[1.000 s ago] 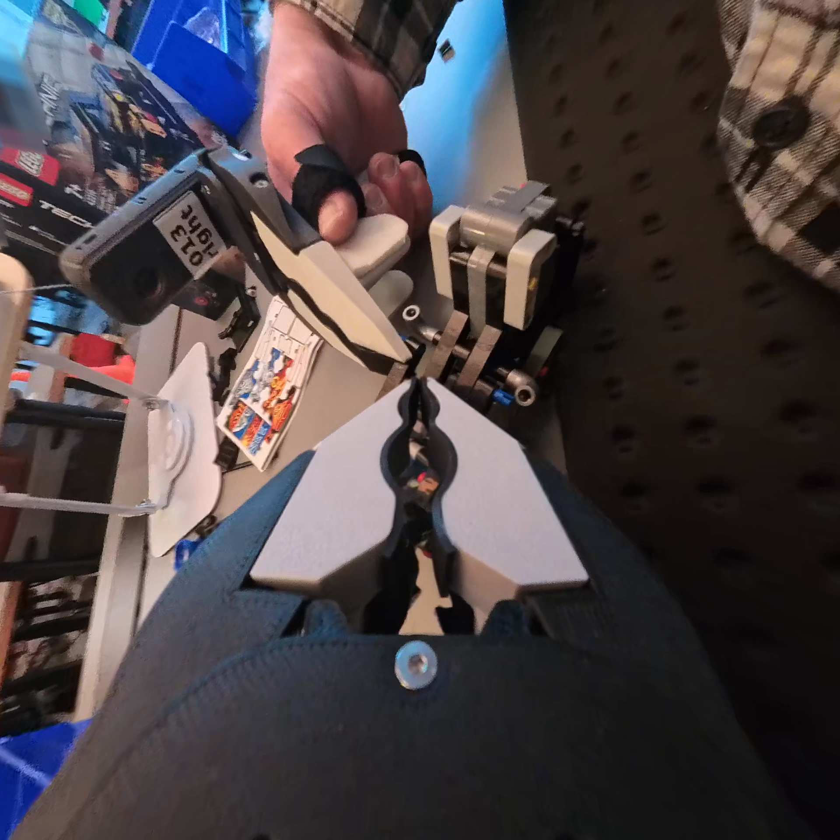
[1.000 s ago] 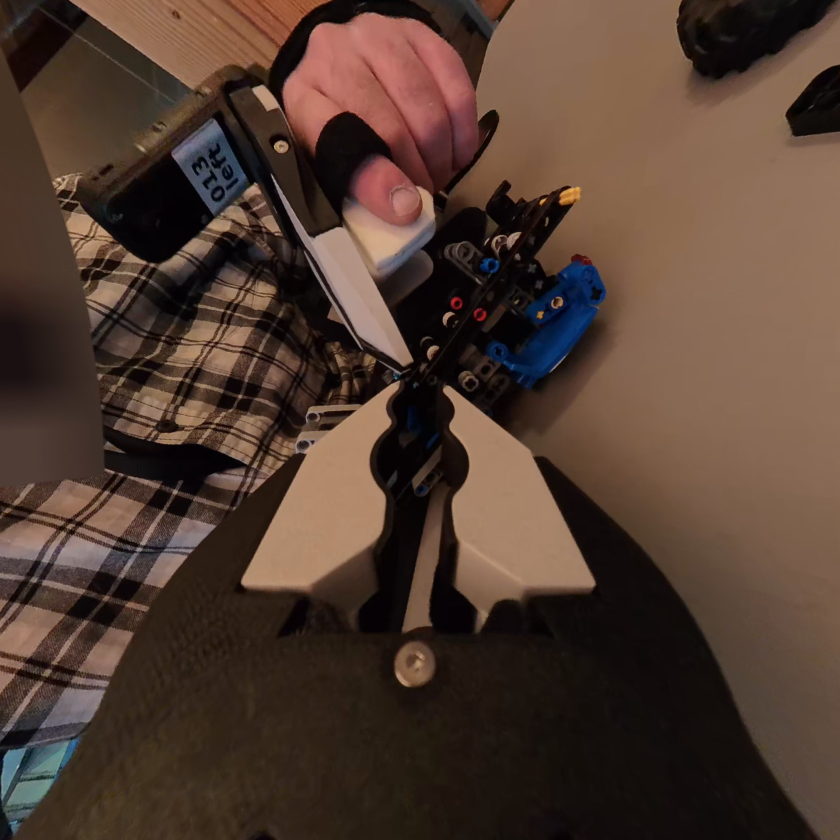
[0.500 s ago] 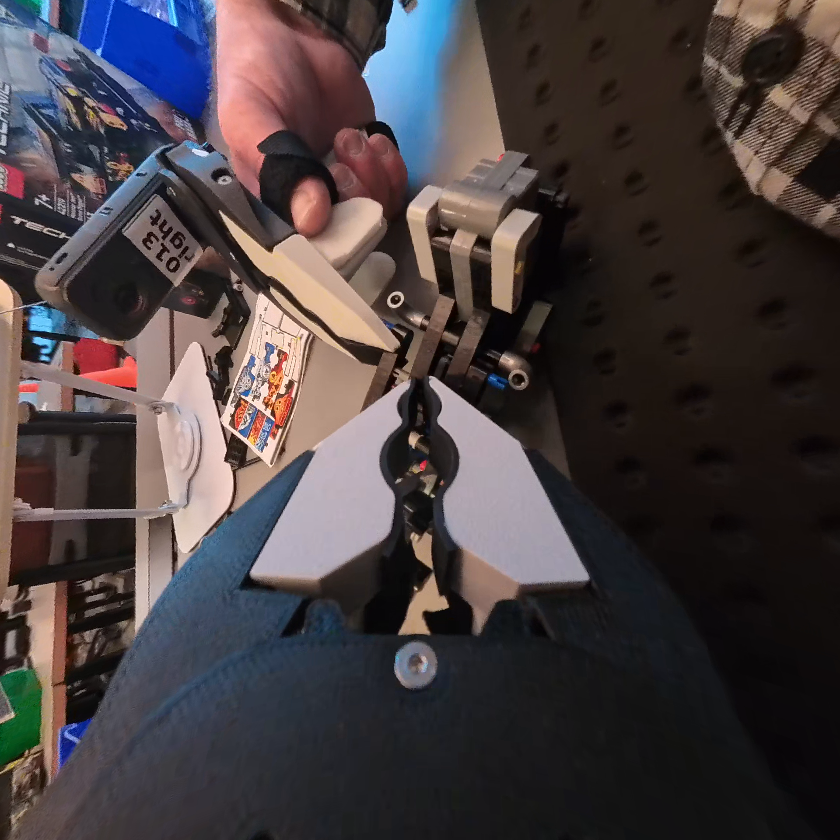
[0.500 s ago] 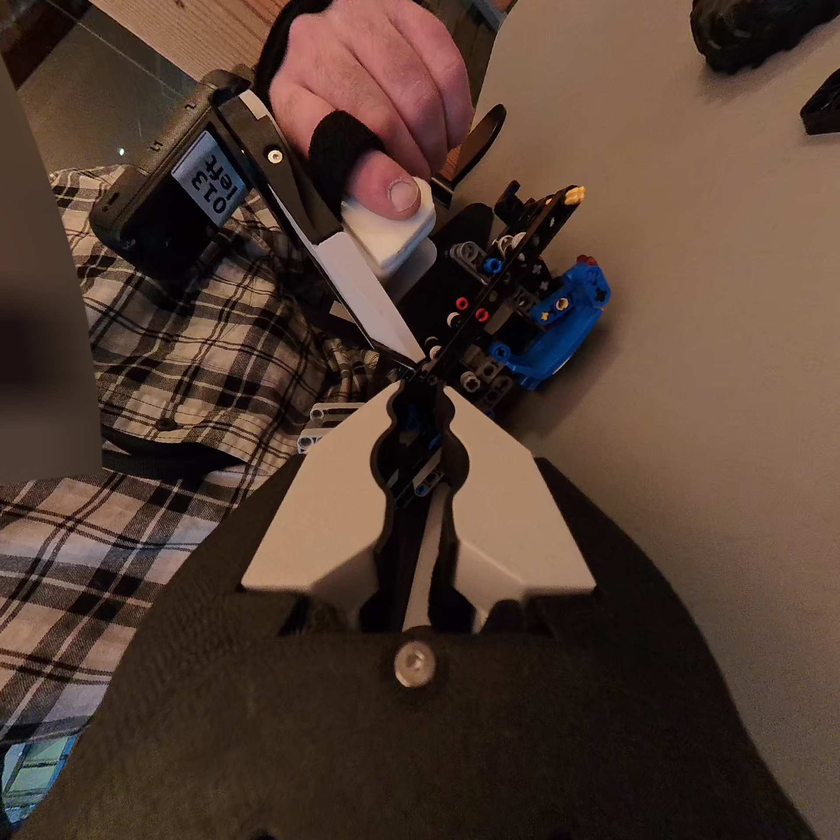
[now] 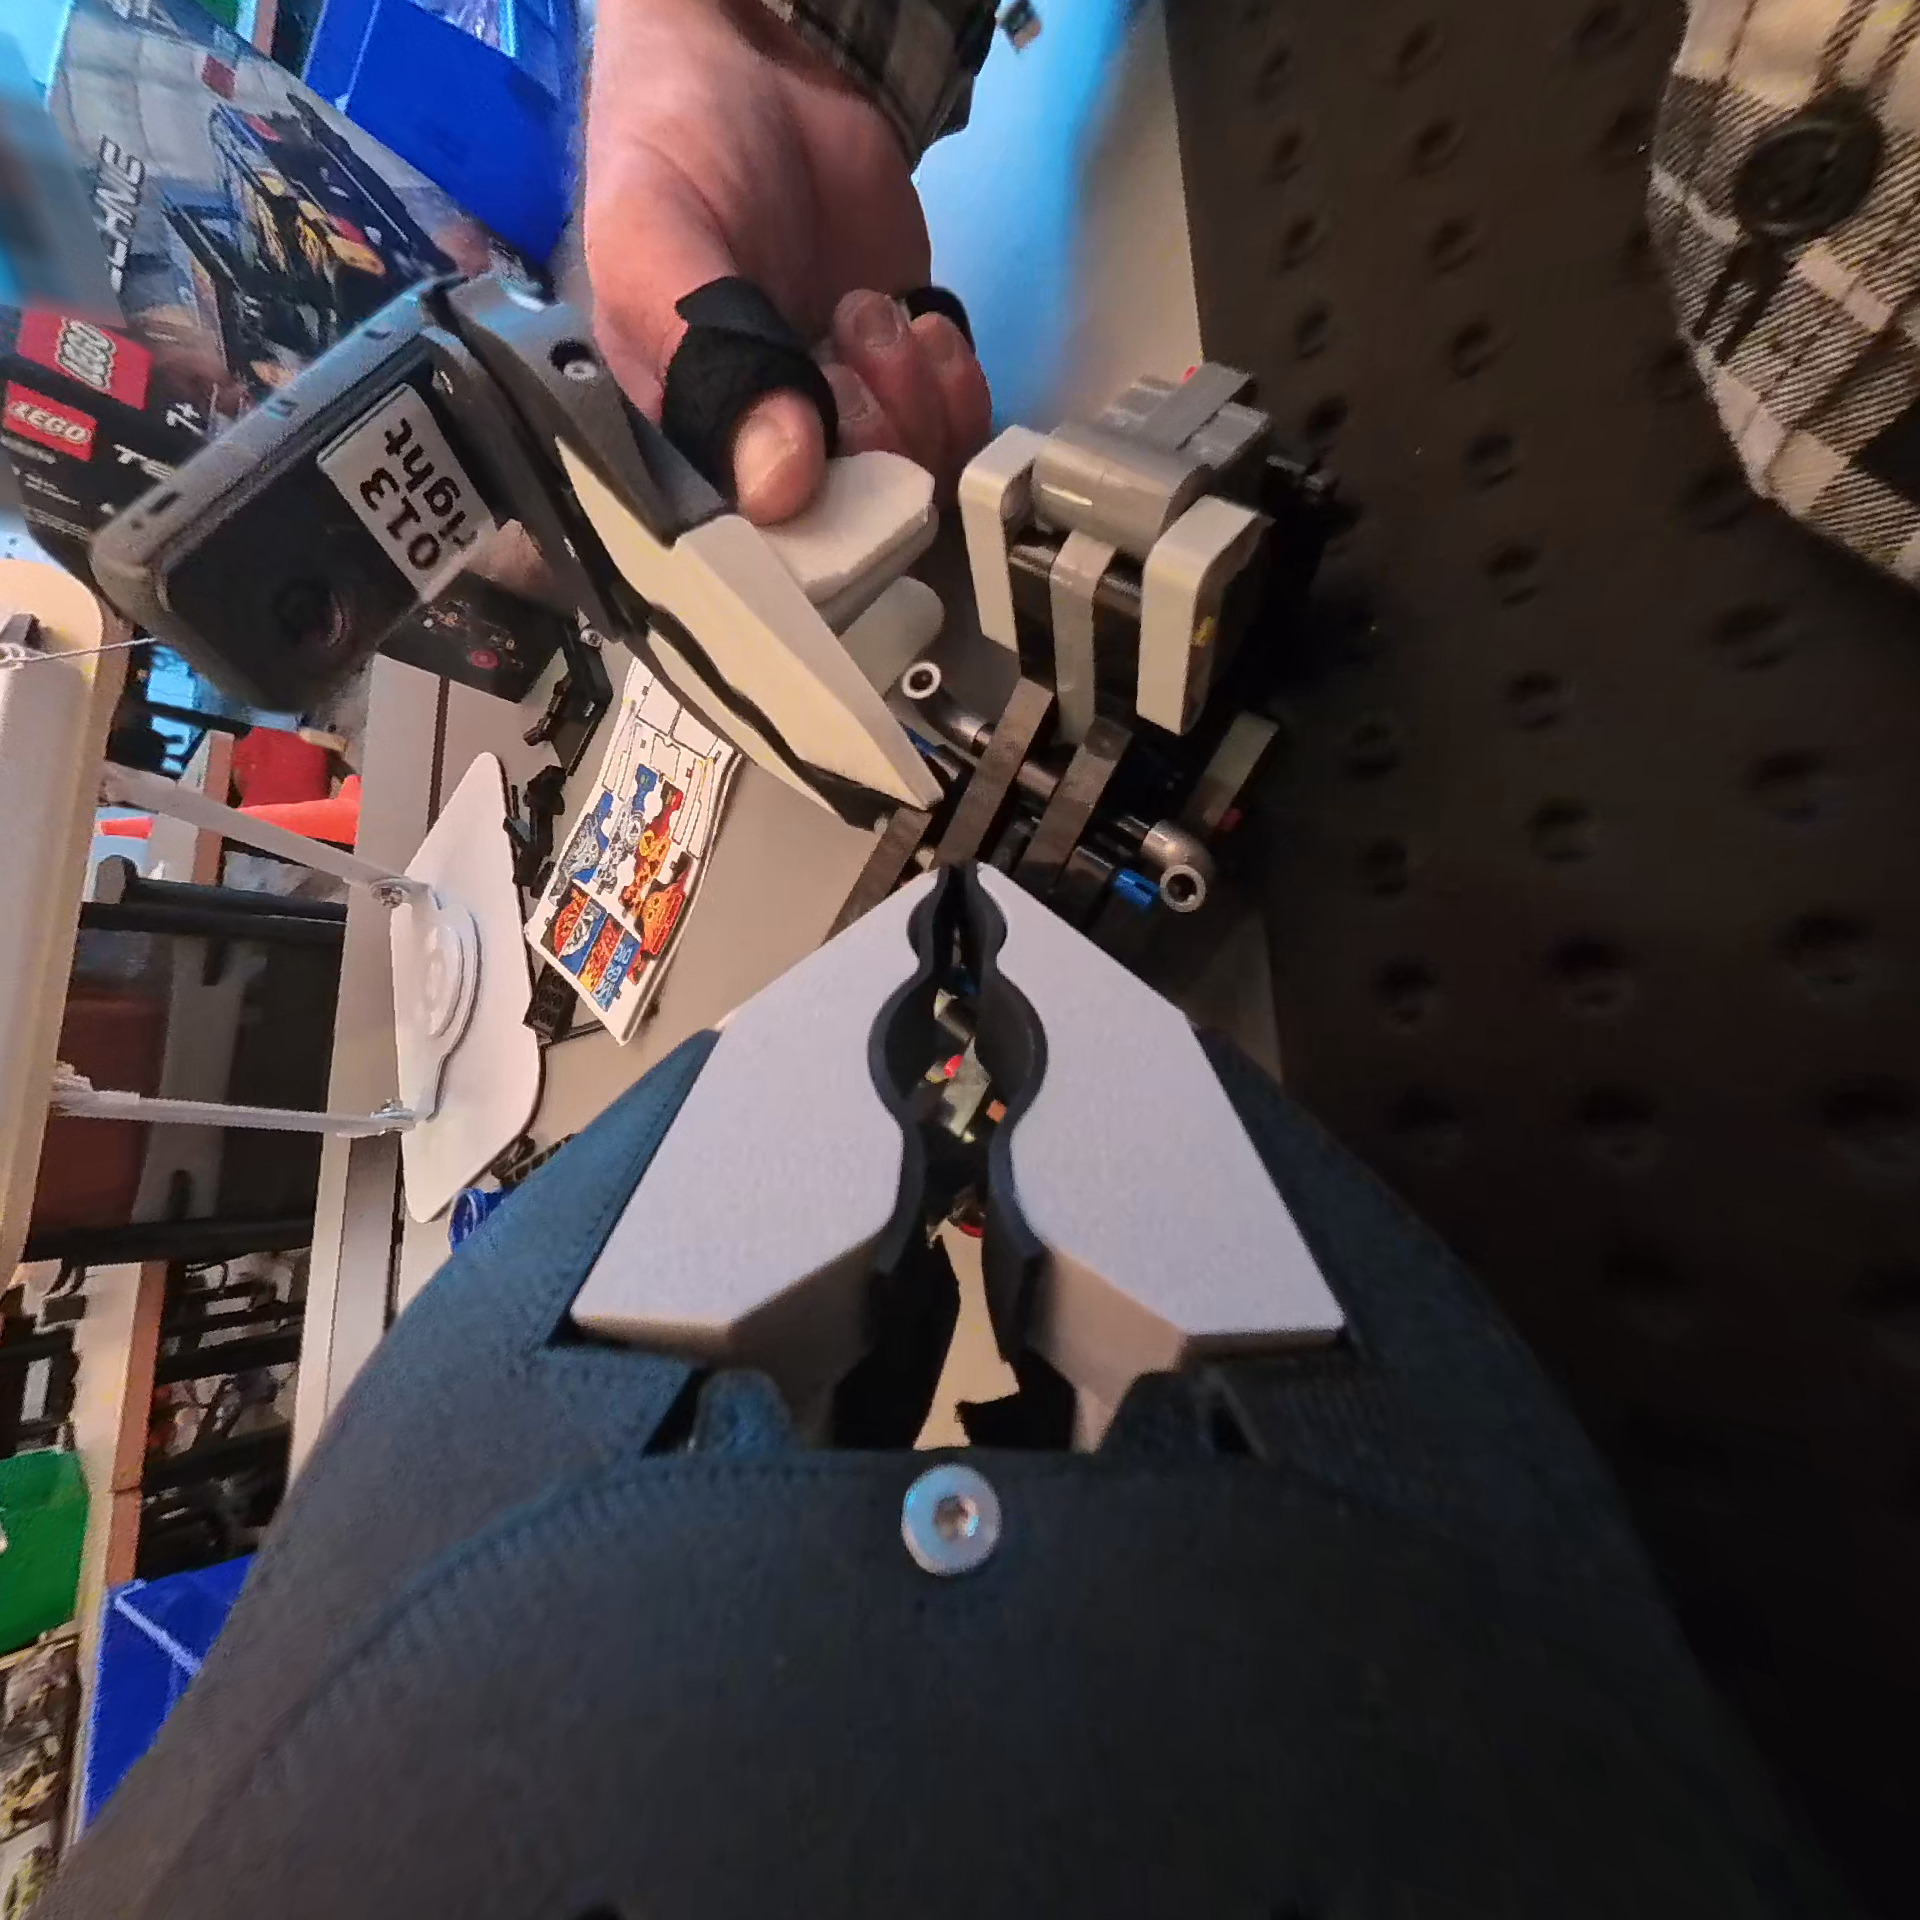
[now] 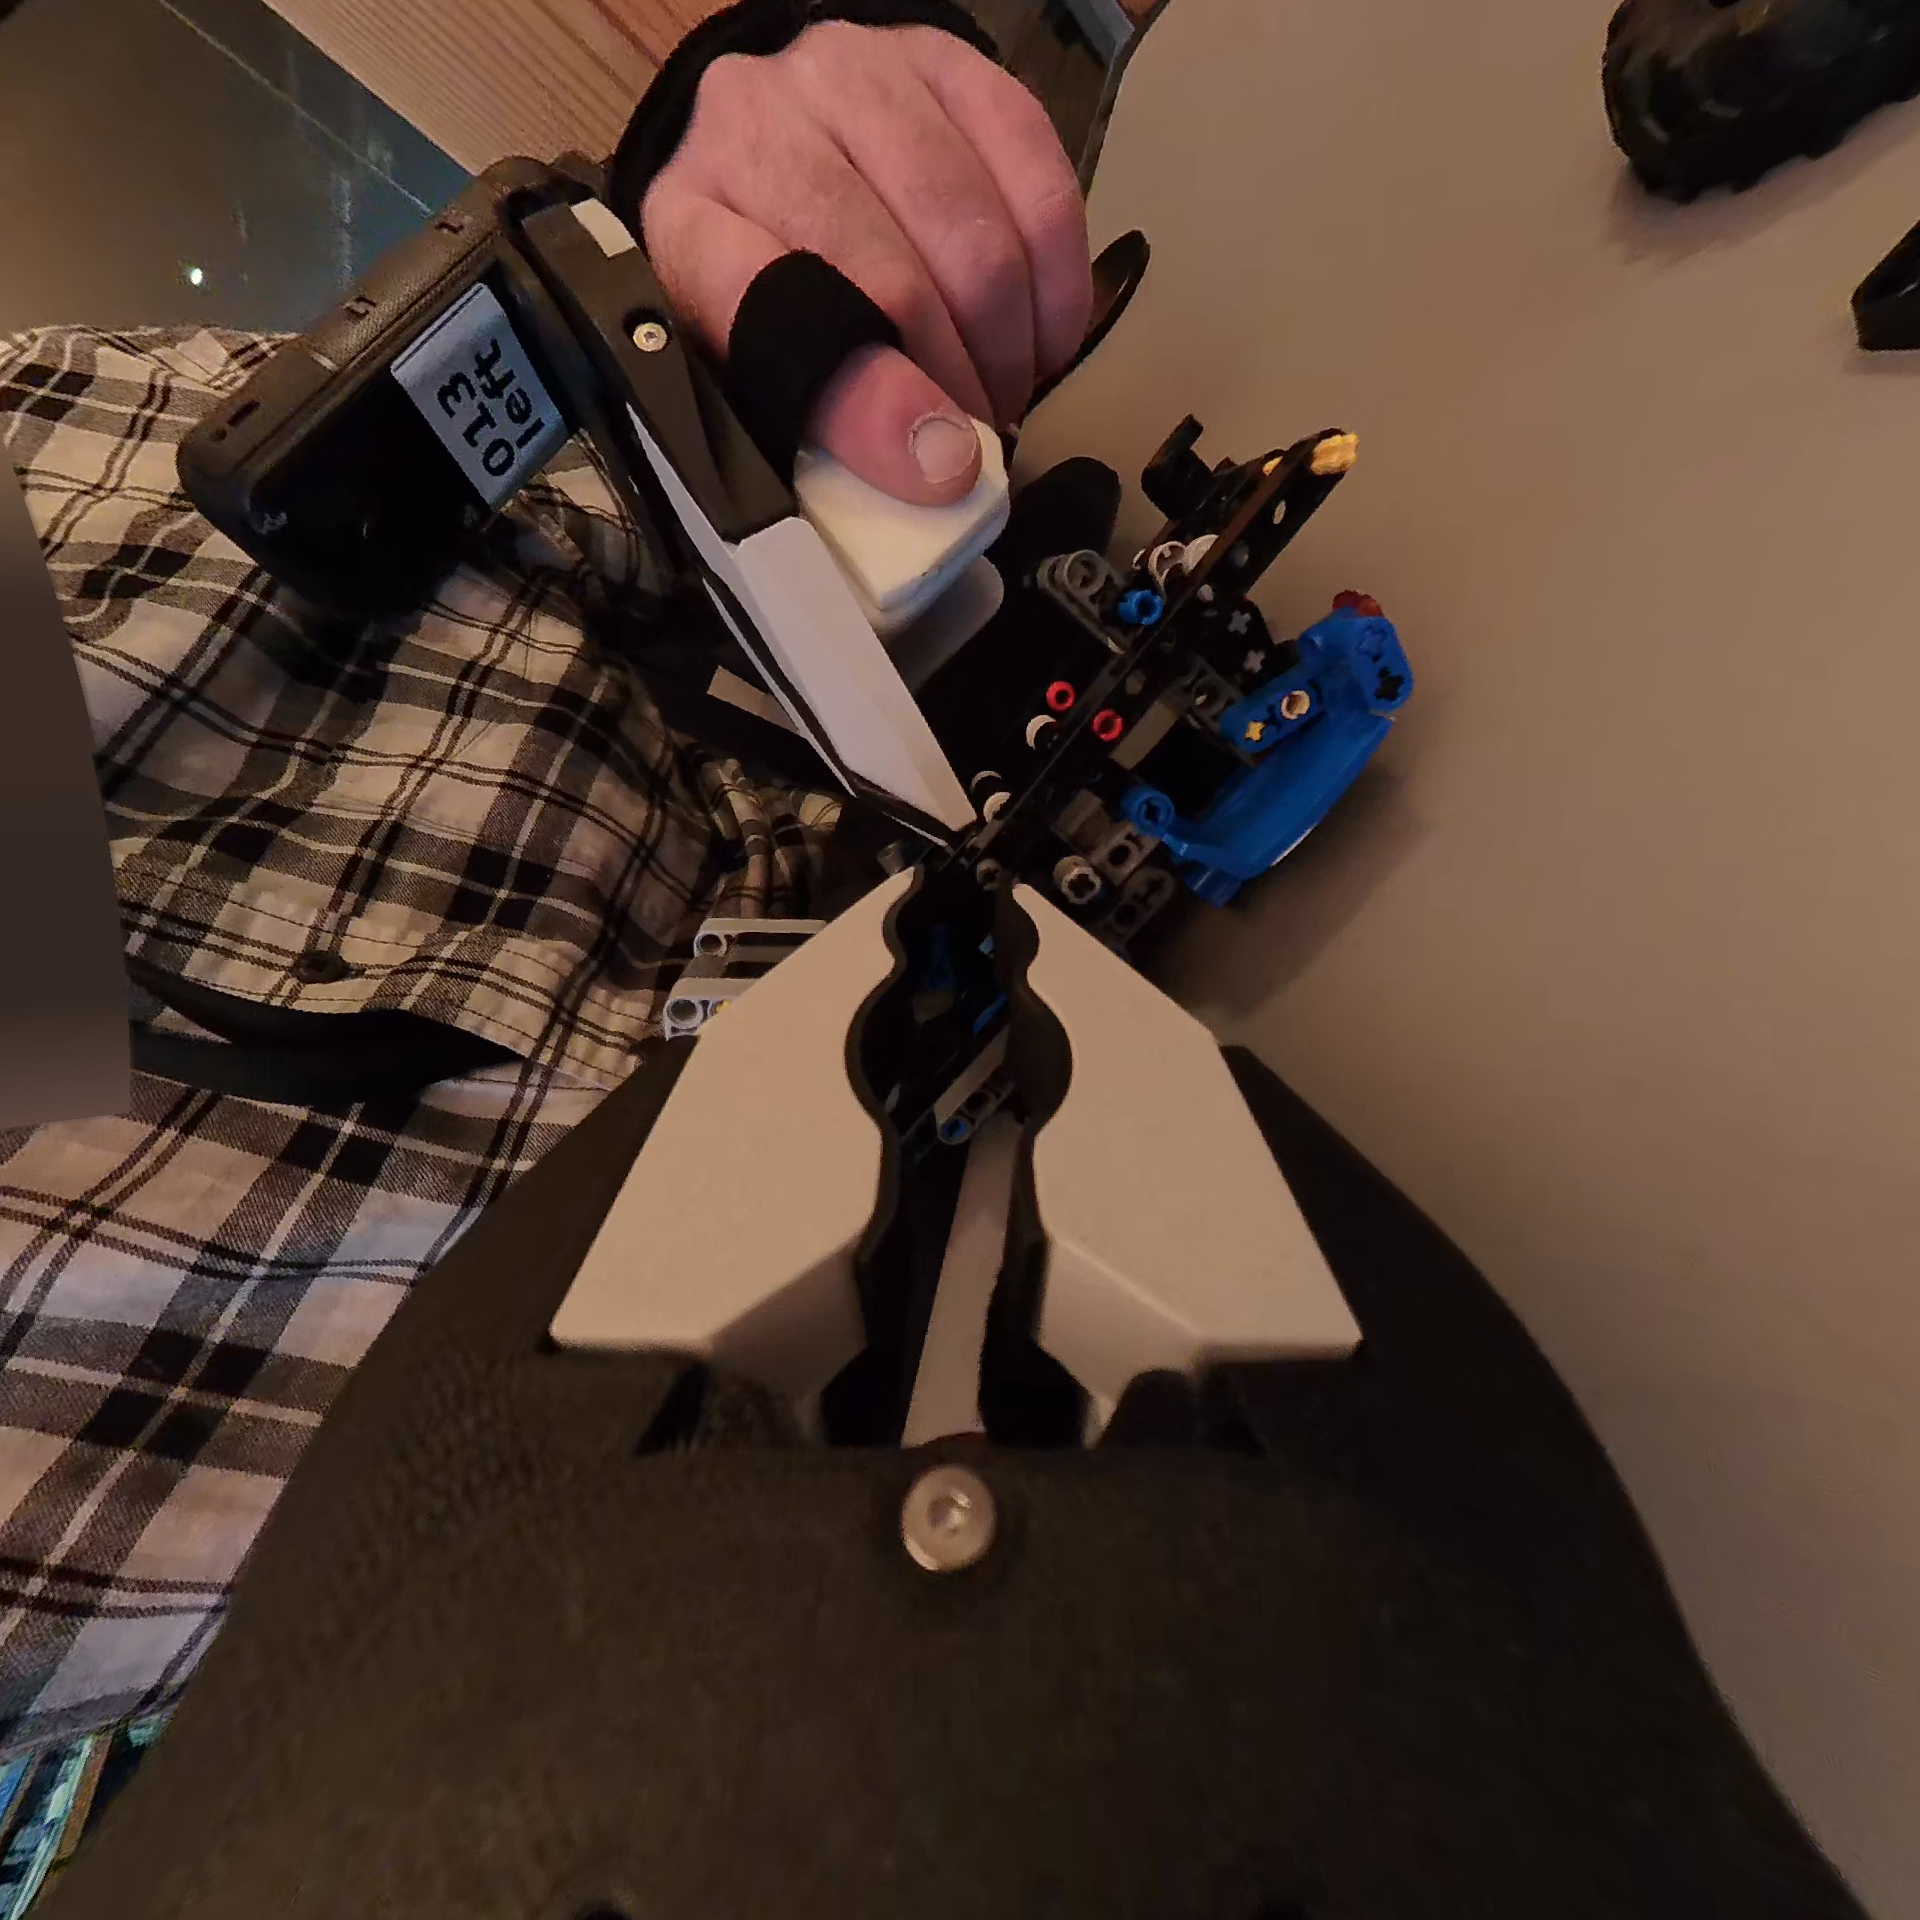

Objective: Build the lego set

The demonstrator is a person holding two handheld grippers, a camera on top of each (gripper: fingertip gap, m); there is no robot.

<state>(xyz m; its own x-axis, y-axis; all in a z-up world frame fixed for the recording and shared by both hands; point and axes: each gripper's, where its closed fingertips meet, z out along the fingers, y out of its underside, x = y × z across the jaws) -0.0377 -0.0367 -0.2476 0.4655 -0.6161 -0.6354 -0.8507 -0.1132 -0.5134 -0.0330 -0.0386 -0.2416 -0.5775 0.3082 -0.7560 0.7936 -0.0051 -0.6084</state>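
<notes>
The grey table [image 6: 1558, 1039] fills the right side of the right wrist view; the person's plaid shirt [image 6: 312, 779] fills the left. In the left wrist view a dark dotted surface [image 5: 1610, 935] takes up the right side, w/ a lego box [image 5: 156, 343] top left and blue bins behind it.

The lego model [image 6: 1174, 717] sits mid-frame, held off the table btwn both tools: black beams, grey blocks, a blue curved part on its far side. From the left wrist view its grey top [image 5: 1132, 520] shows.

Left gripper [image 5: 956, 883] is closed on the model's lower black beam; small parts show in the gap behind its tips. Right gripper [image 6: 961, 883] is likewise clamped on a black beam of the model. Their tips meet at nearly the same spot.

Right hand [image 5: 769, 260] & left hand [image 6: 862, 229] each wrap a handle, thumb on a white pad.

A sticker sheet [image 5: 634, 883] lies flat on the table, beside a white plate [image 5: 468, 987]. A black tyre [image 6: 1745, 94] sits at the far corner, well apart.
</notes>
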